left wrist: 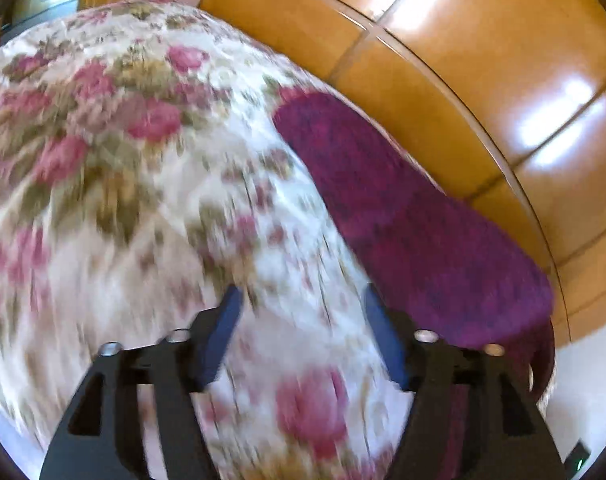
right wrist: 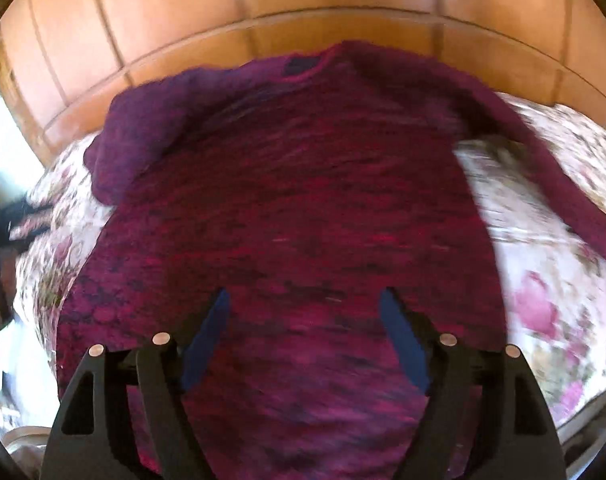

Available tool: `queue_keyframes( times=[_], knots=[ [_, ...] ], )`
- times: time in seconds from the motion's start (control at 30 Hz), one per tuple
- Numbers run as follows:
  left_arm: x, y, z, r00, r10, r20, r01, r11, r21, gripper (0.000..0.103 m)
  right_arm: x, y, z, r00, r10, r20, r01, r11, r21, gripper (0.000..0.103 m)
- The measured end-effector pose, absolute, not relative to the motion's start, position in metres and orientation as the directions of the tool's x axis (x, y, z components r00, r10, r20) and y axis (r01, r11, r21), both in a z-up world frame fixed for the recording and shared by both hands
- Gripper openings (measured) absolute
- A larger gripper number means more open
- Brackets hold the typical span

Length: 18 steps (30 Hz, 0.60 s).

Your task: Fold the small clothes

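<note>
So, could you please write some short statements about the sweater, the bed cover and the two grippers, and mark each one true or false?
1. The sweater lies spread on the floral bed cover. True.
2. The sweater is green. False: it is dark magenta and purple.
3. The right gripper is shut on the sweater. False: its jaws stand open above the knit, with nothing pinched.
4. The left gripper is open, over the floral cover. True.
5. A wooden panelled headboard stands behind the bed. True.
6. Both sleeves are folded across the chest. False: in the right wrist view each sleeve lies off to its own side.
</note>
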State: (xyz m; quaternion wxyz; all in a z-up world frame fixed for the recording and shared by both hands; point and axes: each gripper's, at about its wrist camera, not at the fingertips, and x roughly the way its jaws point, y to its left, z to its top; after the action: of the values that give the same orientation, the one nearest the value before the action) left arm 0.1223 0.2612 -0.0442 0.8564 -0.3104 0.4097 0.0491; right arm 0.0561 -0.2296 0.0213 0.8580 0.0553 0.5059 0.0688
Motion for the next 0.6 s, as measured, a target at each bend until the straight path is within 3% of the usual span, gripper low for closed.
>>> queue_keyframes(
  times=[0.4,0.47,0.53,0.57,0.6],
  knots=[
    [0.249,0.295,-0.07,0.645,-0.178,-0.743,-0.423,0.726,-0.542,0.072,0.1,-0.188,-0.009,0.428,0.205,-0.88,-0.071,0.979,0.193,0.083],
    [0.264,0.294,-0.076,0.638,-0.19,-0.746,-0.423,0.724,-0.546,0.068,0.105,-0.185,-0.015,0.424,0.196,-0.884,-0.067,0.98,0.185,0.083],
    [0.278,0.289,-0.079,0.619,-0.189,-0.762,-0.406,0.754,-0.516,0.021,0.109,-0.184,-0.018,0.421,0.191,-0.887,-0.065,0.981,0.181,0.084],
    [0.285,0.289,-0.081,0.61,-0.175,-0.773,-0.407,0.768,-0.495,0.012,0.111,-0.183,-0.019,0.421,0.188,-0.887,-0.065,0.982,0.177,0.085],
    [0.286,0.29,-0.079,0.619,-0.162,-0.769,-0.403,0.775,-0.487,0.01,0.113,-0.182,-0.02,0.421,0.183,-0.889,-0.065,0.983,0.172,0.085]
  ],
)
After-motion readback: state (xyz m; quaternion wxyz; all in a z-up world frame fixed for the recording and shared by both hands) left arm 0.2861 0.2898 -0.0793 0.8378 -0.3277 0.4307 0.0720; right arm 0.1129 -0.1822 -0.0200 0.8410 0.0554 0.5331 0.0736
